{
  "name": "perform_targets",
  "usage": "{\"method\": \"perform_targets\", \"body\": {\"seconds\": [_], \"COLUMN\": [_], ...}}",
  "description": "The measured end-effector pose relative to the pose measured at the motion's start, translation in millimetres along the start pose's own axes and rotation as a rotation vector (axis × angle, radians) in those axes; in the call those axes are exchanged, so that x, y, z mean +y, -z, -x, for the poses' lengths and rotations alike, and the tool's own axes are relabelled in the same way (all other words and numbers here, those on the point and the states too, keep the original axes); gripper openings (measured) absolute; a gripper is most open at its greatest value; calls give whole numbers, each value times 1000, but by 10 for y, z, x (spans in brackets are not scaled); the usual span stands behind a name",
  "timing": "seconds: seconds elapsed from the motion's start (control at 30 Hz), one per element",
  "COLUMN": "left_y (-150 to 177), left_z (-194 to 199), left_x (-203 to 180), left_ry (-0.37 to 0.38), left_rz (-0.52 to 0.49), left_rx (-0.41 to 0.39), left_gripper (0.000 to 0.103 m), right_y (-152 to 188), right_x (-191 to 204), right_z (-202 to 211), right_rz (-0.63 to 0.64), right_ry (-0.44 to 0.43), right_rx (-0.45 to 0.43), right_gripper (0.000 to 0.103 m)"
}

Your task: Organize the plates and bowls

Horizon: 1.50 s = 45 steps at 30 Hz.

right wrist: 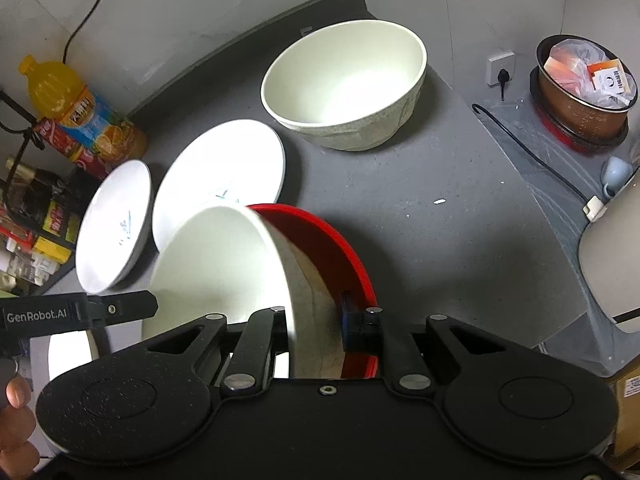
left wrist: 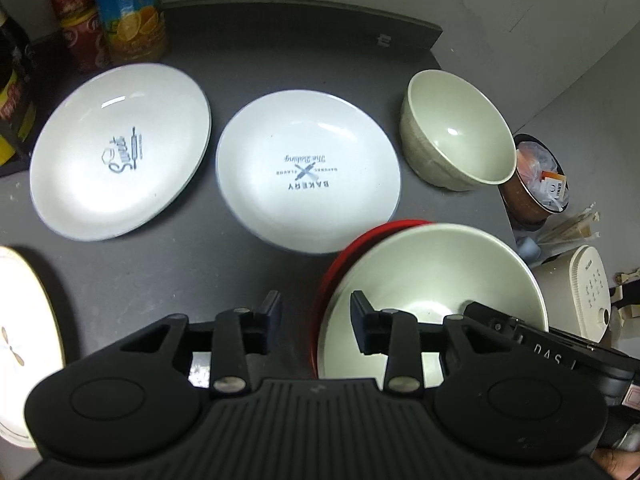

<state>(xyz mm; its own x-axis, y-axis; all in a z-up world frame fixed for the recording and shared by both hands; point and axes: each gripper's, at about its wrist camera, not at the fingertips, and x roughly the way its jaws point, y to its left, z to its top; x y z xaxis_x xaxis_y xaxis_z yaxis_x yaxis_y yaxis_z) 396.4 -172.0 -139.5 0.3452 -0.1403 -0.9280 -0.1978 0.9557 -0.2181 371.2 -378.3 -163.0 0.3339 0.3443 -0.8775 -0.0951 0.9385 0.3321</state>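
- On the dark countertop, nearest the camera, a cream bowl sits inside a red dish, whose rim shows round the bowl's left and far sides.
- The left gripper hangs over the left edge of that pair. Its fingers stand apart, one outside the red rim and one inside the bowl, and neither pad presses on anything.
- The right gripper straddles the bowl's right wall, one finger inside and the blue-padded one between the bowl and the red dish. Whether the pads press on the wall I cannot tell.
- From the right wrist view the bowl looks tipped to the left within the red dish.
- Just beyond the pair lies a white plate printed "BAKERY", its near edge close to the red rim. A second white plate with a rolling-pin print lies to its left, the two nearly touching.
- A second cream bowl stands upright at the far right corner, apart from the plates.
- Another pale plate is cut off by the left edge of the frame.
- An orange drink bottle and a red bottle crowd the far left corner behind the plates.
- Off the counter's right side are a copper pot stuffed with bags, a pale blue cup and a cream appliance.
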Motion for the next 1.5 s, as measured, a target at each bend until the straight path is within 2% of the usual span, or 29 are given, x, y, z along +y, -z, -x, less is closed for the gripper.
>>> {"method": "perform_targets", "body": {"seconds": [0.1,0.27,0.37,0.47,0.67,0.73,0.77,0.83,1.13,1.23,1.3,1.37,1.43,1.5], "left_y": [17,27,27,27,15,0,-11,-26,-138,-199,-244,-305,-376,-457], "left_z": [-46,-84,-90,-118,-118,-101,-93,-84,-40,-37,-46,-72,-108,-150], "left_x": [-16,-44,-54,-45,-104,-140,-161,-190,-330,-368,-407,-445,-469,-489], "left_ry": [-7,-11,-17,-25,-35,-42,-47,-47,-55,-52,-48,-47,-45,-32], "left_rz": [-2,-3,-8,-4,-5,-11,-12,-13,-50,-53,-61,-73,-76,-78], "left_rx": [17,27,24,29,23,15,9,4,-24,-32,-35,-37,-35,-35], "left_gripper": [36,36,36,39,42,44,45,46,51,52,52,53,53,53], "right_y": [-9,-5,1,-47,-102,-93,-87,-72,-69,-98,-133,-168,-222,-283], "right_x": [44,78,73,39,-52,-88,-114,-174,-291,-328,-347,-345,-360,-393], "right_z": [31,100,165,247,360,362,350,315,345,365,381,387,376,359], "right_rz": [29,52,56,45,63,79,84,68,8,-12,-23,-24,-29,-48], "right_ry": [7,9,-26,-36,-28,-23,-26,-31,-41,-47,-44,-34,-28,-21], "right_rx": [0,21,21,1,-39,-43,-40,-26,-68,-85,-107,-133,-144,-159], "right_gripper": [33,39,50,53,53,46,34,25,26,32,48,54,56,63]}}
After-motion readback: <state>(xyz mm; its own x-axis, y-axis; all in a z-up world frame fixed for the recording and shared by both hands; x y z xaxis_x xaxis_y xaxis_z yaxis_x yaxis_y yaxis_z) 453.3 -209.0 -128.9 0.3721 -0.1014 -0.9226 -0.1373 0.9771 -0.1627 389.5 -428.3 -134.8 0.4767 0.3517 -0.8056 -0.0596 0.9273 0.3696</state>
